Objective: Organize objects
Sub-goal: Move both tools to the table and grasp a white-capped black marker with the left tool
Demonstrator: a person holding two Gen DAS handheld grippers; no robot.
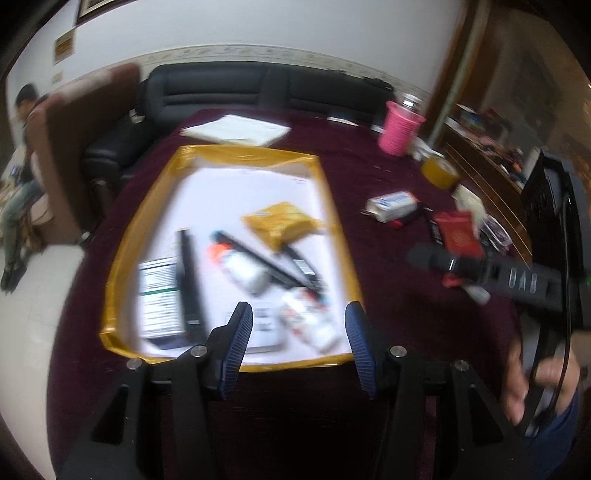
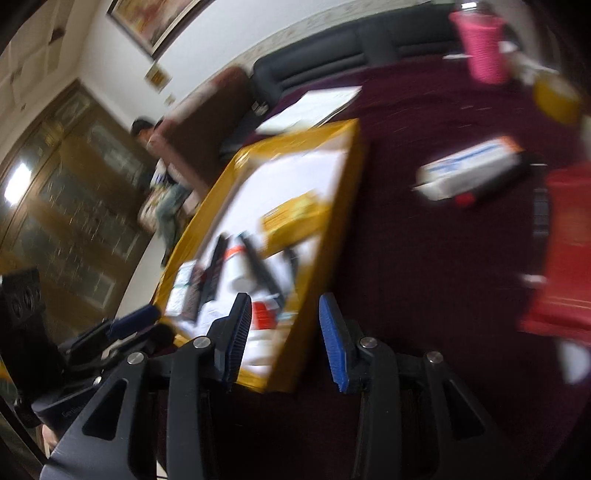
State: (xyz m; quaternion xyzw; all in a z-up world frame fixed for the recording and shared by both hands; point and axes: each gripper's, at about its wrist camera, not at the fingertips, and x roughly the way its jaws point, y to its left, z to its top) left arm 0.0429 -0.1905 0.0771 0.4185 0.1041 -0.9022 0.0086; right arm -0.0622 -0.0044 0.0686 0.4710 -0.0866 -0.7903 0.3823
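Two black pens [image 1: 266, 258], lying diagonally in tray [image 1: 332, 206]

Yellow-rimmed tray [image 1: 334, 206], maroon cloth [image 1: 399, 314], pink cup [image 1: 400, 129].

Both views blurred. Raised letters, apparently "UAB", on the black bar of the right gripper [image 1: 463, 273]. Printing on the boxes in the yellow-rimmed tray [image 1: 334, 206] and on the white packet [image 1: 393, 205]: illegible.

A black sofa [image 1: 236, 88] stood behind the maroon-covered table [image 1: 388, 173]; a seated person [image 1: 22, 147] and framed picture [image 2: 147, 22] were visible.
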